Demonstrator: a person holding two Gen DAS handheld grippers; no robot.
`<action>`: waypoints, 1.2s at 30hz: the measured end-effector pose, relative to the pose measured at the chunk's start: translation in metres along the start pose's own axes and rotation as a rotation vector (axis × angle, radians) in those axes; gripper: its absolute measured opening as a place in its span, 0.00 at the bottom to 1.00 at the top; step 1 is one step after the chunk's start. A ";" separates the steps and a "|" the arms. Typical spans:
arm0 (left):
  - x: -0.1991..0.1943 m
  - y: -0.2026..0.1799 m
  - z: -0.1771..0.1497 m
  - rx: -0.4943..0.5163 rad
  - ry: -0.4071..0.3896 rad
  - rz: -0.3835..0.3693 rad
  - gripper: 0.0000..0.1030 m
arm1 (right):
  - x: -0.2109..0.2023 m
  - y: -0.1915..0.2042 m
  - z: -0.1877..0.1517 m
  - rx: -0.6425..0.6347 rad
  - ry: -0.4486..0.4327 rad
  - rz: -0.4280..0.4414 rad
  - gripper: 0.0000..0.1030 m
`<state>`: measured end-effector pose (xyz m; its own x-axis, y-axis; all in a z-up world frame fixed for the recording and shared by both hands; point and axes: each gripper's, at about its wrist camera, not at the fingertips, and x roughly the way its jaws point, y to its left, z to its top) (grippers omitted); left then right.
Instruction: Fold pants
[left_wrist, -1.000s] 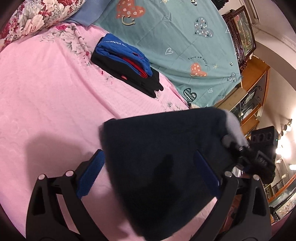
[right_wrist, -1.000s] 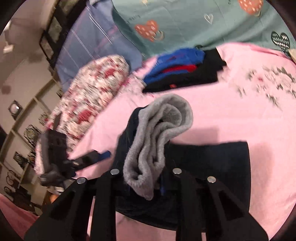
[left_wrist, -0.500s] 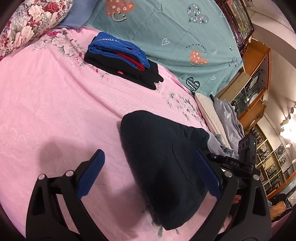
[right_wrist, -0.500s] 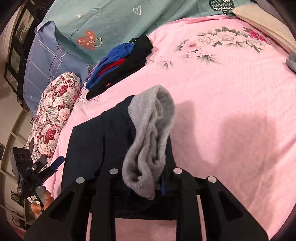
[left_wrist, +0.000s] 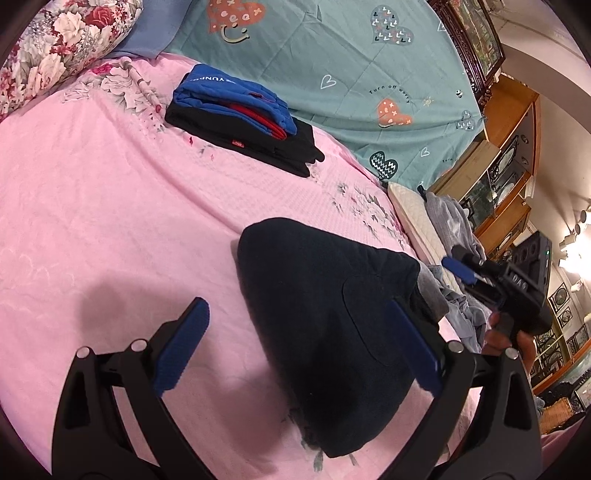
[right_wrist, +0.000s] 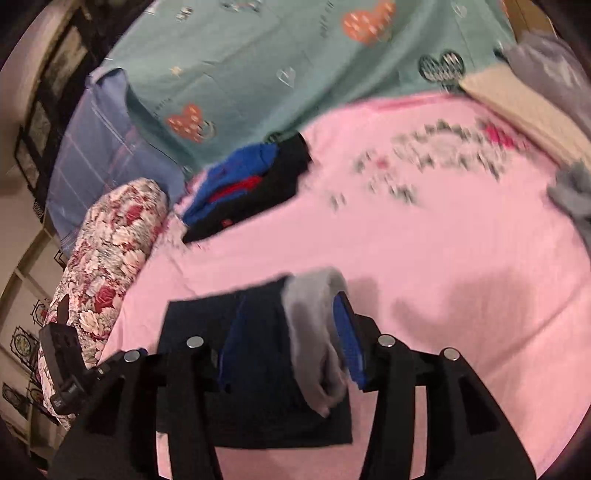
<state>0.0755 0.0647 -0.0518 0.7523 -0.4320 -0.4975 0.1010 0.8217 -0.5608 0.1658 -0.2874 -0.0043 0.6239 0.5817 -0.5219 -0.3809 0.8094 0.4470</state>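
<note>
A pink bed sheet (left_wrist: 110, 206) is spread under the tongs. Far ahead of the tongs, a pile of folded clothes (left_wrist: 240, 122), blue and red on black, is laid on the bed. Behind the pile, a green blanket (left_wrist: 332, 62) with hearts is seen. A flowery pillow (left_wrist: 55, 48) is seen to the far left.

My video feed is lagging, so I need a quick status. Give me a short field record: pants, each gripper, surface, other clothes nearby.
pants: dark pants, folded into a compact bundle on the bed, grey waistband showing at one end
left gripper: open, fingers straddling the bundle, not clamped
right gripper: open, fingers either side of the waistband end
surface: pink bedsheet
other clothes: folded stack of blue, red and black garments, apart from the pants near the teal quilt
</note>
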 end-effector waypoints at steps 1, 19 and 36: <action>0.000 0.000 0.000 -0.001 0.001 0.001 0.95 | 0.003 0.005 0.003 -0.021 0.002 0.038 0.48; 0.011 0.004 0.001 -0.023 0.051 0.046 0.96 | 0.021 0.068 -0.030 -0.216 0.137 0.167 0.55; 0.054 -0.021 0.060 0.229 0.101 0.355 0.96 | 0.056 0.085 -0.083 -0.392 0.304 0.093 0.56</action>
<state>0.1524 0.0461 -0.0272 0.7002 -0.1324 -0.7016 -0.0024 0.9822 -0.1878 0.1120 -0.1795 -0.0559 0.3705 0.6025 -0.7069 -0.6896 0.6883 0.2252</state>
